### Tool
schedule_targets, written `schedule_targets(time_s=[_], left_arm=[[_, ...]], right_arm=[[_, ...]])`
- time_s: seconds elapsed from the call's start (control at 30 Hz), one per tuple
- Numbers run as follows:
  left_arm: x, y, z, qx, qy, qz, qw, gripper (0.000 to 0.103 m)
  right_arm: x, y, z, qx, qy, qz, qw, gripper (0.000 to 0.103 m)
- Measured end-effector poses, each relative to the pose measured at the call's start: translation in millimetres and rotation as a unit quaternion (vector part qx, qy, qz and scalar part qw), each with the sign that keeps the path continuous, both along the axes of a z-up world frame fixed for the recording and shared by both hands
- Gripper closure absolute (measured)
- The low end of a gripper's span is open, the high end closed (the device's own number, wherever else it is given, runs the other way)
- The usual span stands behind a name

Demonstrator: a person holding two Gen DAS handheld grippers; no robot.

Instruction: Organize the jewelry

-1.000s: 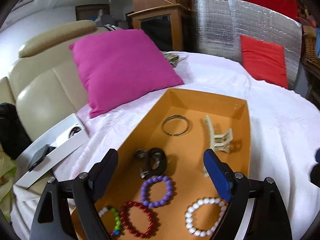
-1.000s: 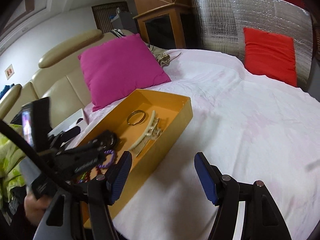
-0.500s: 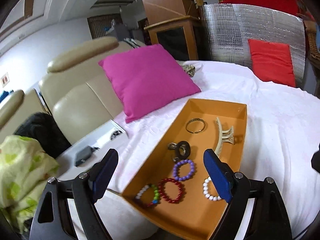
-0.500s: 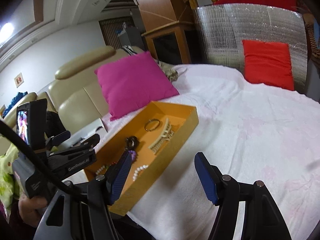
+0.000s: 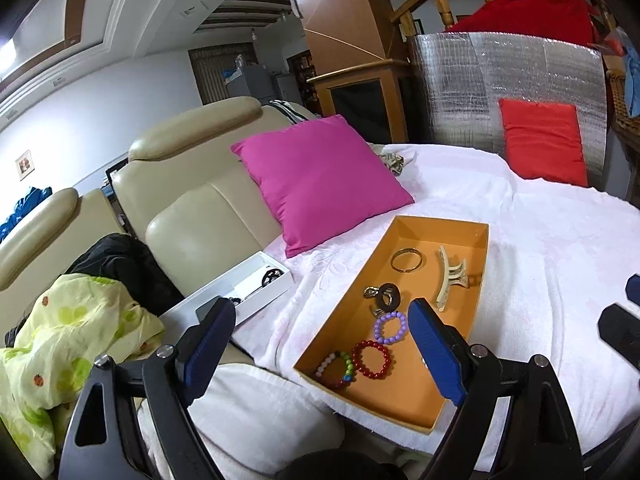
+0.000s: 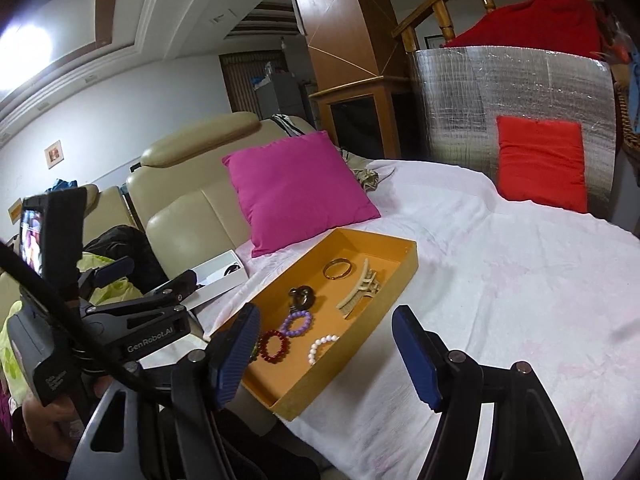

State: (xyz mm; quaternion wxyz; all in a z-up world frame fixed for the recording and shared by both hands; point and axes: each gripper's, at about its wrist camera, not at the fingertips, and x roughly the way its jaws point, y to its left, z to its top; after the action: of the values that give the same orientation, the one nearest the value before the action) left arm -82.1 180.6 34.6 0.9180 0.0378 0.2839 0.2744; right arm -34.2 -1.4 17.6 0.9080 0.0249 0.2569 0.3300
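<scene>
Right now both your claws are spread and empty: left claw point(image 5: 320, 344), right claw point(image 6: 326, 354), its jaws just widened; the orange tray point(image 5: 482, 264) with bracelets and hair clip point(image 5: 450, 278) lies on the white-covered bed point(image 5: 560, 240)

Both wrist cams sit behind their tongs, angled down across the bed. Left cam looks from the tray's point(image 5: 460, 227) near end, fairly close. Right cam sits further right, catching the left gripper point(image 6: 120, 280) at its left edge. Shared: tray, pink pillow point(image 5: 320, 180), sofa point(image 6: 192, 208).
</scene>
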Motion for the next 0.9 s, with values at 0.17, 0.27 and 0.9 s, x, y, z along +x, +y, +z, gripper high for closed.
schedule_targets(time_s=[0.17, 0.27, 0.9], left_arm=[[-18.2, 0.1, 5.8, -0.002, -0.009, 0.001, 1.0000, 0.014], [-26.2, -0.1, 8.6, -0.008, -0.014, -0.008, 0.9998, 0.014], [-39.7, 2.2, 18.8, -0.011, -0.031, -0.002, 0.9994, 0.014]], right_arm=[[-18.5, 11.0, 3.8, -0.009, -0.002, -0.010, 1.000, 0.030], [-25.8, 18.1, 4.5, -0.018, -0.004, -0.019, 1.000, 0.030], [-36.3, 37.0, 8.4, -0.035, -0.010, -0.018, 0.999, 0.029]])
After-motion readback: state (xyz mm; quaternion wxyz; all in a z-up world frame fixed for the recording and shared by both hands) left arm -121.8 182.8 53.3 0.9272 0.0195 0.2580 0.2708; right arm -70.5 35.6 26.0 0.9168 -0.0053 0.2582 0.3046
